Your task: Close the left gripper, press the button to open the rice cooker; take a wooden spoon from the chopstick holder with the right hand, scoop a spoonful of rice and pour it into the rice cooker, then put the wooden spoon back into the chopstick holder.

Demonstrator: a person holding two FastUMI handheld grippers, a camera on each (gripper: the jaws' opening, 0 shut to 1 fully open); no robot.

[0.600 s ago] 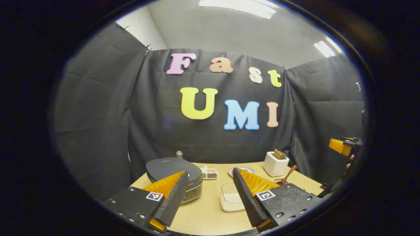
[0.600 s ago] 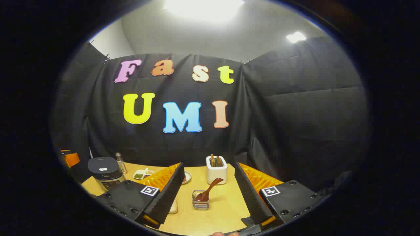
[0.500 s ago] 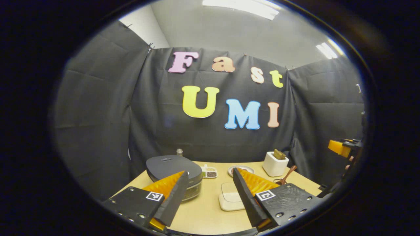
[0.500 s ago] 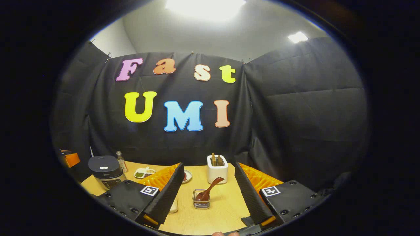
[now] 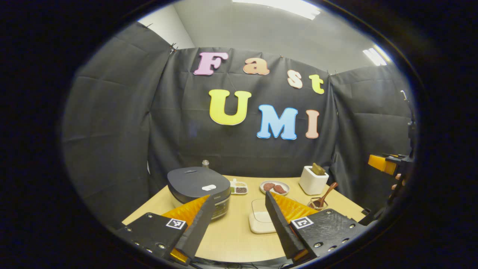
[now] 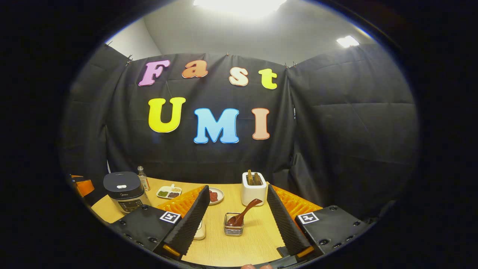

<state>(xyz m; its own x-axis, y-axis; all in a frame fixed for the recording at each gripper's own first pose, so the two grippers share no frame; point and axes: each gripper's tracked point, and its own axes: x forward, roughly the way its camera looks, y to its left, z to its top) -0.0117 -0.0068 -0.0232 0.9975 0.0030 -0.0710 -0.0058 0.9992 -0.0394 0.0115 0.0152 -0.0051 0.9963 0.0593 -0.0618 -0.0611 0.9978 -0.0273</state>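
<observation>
The dark rice cooker [image 5: 198, 184] stands at the table's left with its lid down and a pale button [image 5: 208, 187] on top. My left gripper [image 5: 239, 195] hovers open and empty in front of it, apart from it. In the right gripper view the cooker [image 6: 123, 190] is far left. A brown wooden spoon [image 6: 244, 215] leans in a small wire holder [image 6: 233, 228], directly ahead between the fingers of my open right gripper [image 6: 238, 186]. Spoon and holder [image 5: 319, 201] also stand at the right in the left gripper view. A white square dish [image 5: 259, 220] lies mid-table.
A white box [image 6: 253, 188] holding wooden utensils stands behind the wire holder. A plate with red-brown pieces [image 5: 274, 186], a small divided dish [image 5: 239, 186] and a bottle [image 6: 142, 178] sit near the back. The right gripper's orange part [image 5: 382, 164] shows at the right edge.
Both views have tipped down a little, so more of the table top and the cooker's lid show. Both grippers stay open and empty.
</observation>
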